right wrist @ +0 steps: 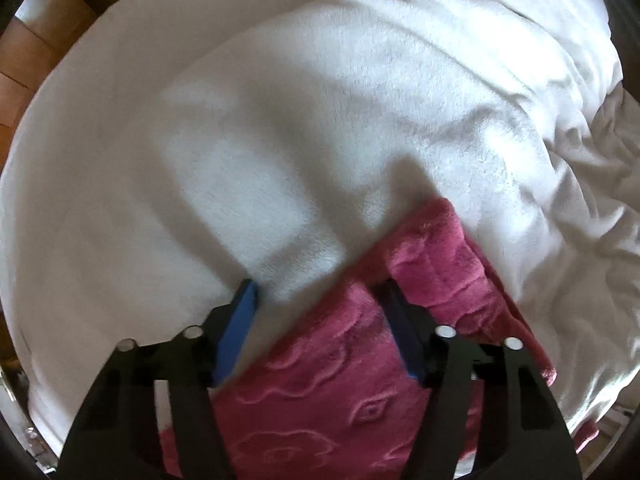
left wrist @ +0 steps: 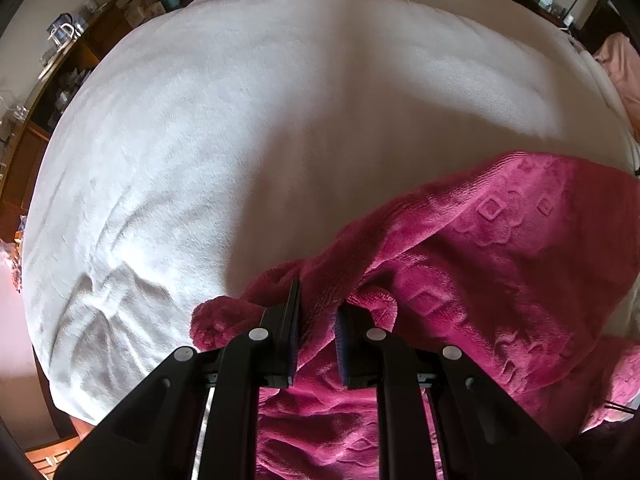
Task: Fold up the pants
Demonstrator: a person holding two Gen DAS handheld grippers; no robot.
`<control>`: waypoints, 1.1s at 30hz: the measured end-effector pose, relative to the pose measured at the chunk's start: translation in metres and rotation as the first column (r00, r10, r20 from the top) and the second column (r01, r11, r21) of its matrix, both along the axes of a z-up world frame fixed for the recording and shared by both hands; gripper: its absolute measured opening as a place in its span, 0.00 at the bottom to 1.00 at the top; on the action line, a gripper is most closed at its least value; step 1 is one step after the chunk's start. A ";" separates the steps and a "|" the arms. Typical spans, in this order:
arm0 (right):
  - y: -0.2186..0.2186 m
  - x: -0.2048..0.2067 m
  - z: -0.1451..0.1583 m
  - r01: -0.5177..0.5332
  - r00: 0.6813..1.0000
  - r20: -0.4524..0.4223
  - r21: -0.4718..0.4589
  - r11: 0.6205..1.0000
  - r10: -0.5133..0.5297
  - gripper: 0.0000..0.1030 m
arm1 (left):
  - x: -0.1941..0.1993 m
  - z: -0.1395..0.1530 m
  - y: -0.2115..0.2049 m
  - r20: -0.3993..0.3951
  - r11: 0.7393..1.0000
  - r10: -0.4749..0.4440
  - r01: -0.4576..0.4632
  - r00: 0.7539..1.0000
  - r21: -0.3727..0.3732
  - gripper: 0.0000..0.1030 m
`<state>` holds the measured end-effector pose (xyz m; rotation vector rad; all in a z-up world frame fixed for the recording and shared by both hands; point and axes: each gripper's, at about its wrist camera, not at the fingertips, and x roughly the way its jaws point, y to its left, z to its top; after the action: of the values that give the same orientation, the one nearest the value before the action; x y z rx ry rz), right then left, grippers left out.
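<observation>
1. Pants [left wrist: 500,264], a magenta plush pair embossed with squares and flower shapes, lie rumpled on a bed covered by a white fleece blanket [left wrist: 240,140], bunched toward the near right of the left wrist view.
2. The left gripper [left wrist: 318,312] has its jaws drawn narrow, clamped on a raised fold of the pants; pink pile fills the slim gap between its black fingers [left wrist: 290,320].
3. A rolled lump of the same fabric sits just left of that gripper, resting on the blanket.
4. The right gripper [right wrist: 318,304] stands wide open, holding nothing; its blue-faced left pad [right wrist: 238,332] hangs over bare white blanket [right wrist: 200,200], while its right pad overlaps the pink cloth.
5. In the right wrist view, the pants [right wrist: 320,380] spread beneath and between the open jaws, a folded ridge of the fabric running away up and right past the right finger.
6. Whether the right gripper's tips touch the cloth cannot be told from this angle.
7. Wooden shelving [left wrist: 52,92] crowded with small items lines the wall left of the bed.
8. A wood floor [right wrist: 32,52] shows at the upper left edge of the right wrist view.
9. Crumpled white bedding [right wrist: 592,160] lies heaped on the right side of the bed.
</observation>
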<state>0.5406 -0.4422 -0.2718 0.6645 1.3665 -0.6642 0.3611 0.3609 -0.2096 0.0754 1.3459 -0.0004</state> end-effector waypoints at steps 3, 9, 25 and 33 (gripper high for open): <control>0.005 -0.006 0.009 -0.023 0.999 -0.029 -0.022 0.999 0.023 0.12 | 0.005 0.001 -0.002 0.003 1.000 0.002 -0.002 1.000 -0.004 0.14; 0.003 -0.044 0.046 0.007 0.998 0.057 -0.010 1.000 -0.007 0.04 | 0.004 0.002 0.001 0.039 1.000 -0.005 0.004 0.999 0.005 0.14; 0.036 -0.266 0.186 0.110 0.958 0.280 -0.142 0.984 -0.067 0.00 | -0.051 0.045 0.026 0.171 0.996 -0.054 0.065 0.984 -0.060 0.12; 0.042 -0.366 0.178 0.177 0.946 0.293 -0.113 0.978 -0.138 0.00 | -0.113 0.065 0.034 0.214 0.993 -0.066 0.085 0.975 -0.084 0.12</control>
<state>0.1743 -0.4004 -0.0943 0.7328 0.9991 -0.7523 0.2483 0.3952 -0.1446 0.0470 1.1280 -0.1163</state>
